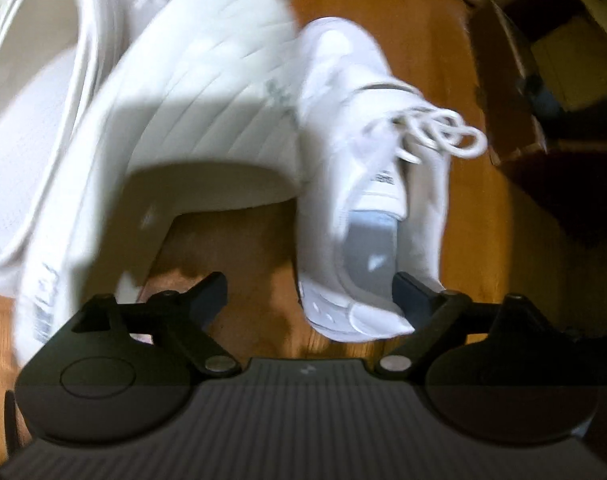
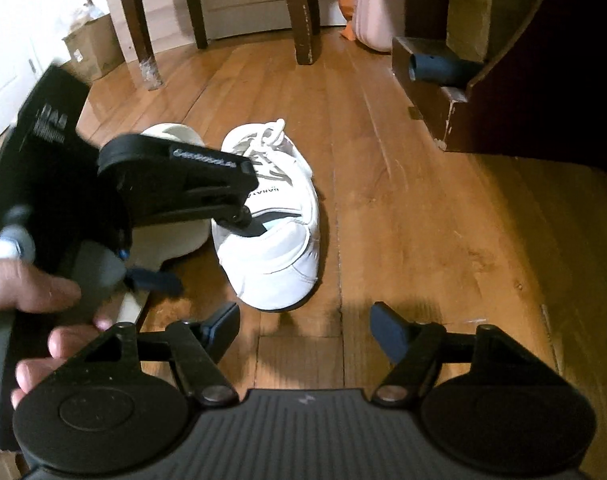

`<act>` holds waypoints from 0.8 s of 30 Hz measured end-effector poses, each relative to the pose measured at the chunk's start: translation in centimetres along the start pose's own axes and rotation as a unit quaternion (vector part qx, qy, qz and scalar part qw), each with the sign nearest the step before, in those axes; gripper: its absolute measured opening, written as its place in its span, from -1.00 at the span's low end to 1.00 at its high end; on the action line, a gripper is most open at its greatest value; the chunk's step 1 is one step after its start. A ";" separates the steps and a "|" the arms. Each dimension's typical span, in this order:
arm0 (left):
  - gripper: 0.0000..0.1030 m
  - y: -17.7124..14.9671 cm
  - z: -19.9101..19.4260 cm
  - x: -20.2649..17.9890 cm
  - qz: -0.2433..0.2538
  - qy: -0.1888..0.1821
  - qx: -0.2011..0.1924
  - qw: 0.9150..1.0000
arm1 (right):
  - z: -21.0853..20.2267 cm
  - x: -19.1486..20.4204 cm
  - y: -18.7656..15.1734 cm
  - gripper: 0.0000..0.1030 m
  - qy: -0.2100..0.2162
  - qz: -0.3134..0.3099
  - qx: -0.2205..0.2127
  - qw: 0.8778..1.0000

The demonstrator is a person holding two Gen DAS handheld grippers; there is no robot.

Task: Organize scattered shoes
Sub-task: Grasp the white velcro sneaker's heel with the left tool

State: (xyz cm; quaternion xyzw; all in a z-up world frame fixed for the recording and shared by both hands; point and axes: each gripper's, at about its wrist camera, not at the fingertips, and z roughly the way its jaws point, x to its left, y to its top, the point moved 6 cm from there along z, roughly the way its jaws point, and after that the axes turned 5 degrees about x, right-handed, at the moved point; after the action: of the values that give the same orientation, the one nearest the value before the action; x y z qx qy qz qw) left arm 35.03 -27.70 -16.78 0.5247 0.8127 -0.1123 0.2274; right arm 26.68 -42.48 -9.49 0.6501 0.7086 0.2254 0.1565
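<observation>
Left tool (image 2: 219,248) reaches into white sneaker (image 2: 275,220) on wooden floor (image 2: 423,220).

The whole left wrist view is smeared by motion blur. At its upper left, a white slip-on shoe with a ridged sole (image 1: 191,92) runs off the frame's edge, and the grey printing on its side cannot be read. The tongue label on the white lace-up sneaker (image 1: 367,184) at centre is too blurred to read. In the right wrist view, the left gripper (image 2: 207,256) covers the sneaker's opening and most of the slip-on shoe. The person's hand (image 2: 43,320) is cut by the left edge.
</observation>
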 end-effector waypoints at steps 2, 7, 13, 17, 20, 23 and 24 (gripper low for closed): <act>-0.16 -0.1 -0.5 -0.3 -0.004 -0.020 -0.003 1.000 | -0.4 -0.4 -0.4 0.44 -0.008 -0.004 0.002 1.000; -0.43 -1.0 -2.1 -1.6 0.048 0.021 -0.015 0.998 | -2.2 -2.2 -2.0 0.56 0.012 0.054 0.008 0.998; -0.47 -4.5 -4.1 0.2 0.094 0.028 0.012 0.995 | -3.7 -4.1 -4.8 0.60 0.068 0.161 0.051 0.983; -0.44 -6.0 -5.2 1.2 0.124 0.017 0.029 0.992 | -4.3 -4.5 -6.3 0.63 0.105 0.218 0.068 0.968; -0.27 -6.5 -5.7 1.1 0.150 0.017 0.024 0.988 | -4.9 -4.2 -6.7 0.65 0.109 0.225 0.065 0.966; 0.59 -6.7 -5.2 0.4 0.172 0.026 0.025 0.984 | -5.2 -3.7 -6.7 0.66 0.104 0.218 0.060 0.968; 0.79 -6.6 -4.5 0.1 0.171 0.033 0.033 0.984 | -5.2 -3.7 -6.7 0.67 0.103 0.220 0.059 0.968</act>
State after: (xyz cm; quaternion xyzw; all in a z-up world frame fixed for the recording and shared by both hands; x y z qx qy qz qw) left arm 27.85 -28.53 -13.33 0.6668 0.7137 -0.0807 0.1988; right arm 18.71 -47.11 -8.80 0.7715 0.5723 0.2779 -0.0095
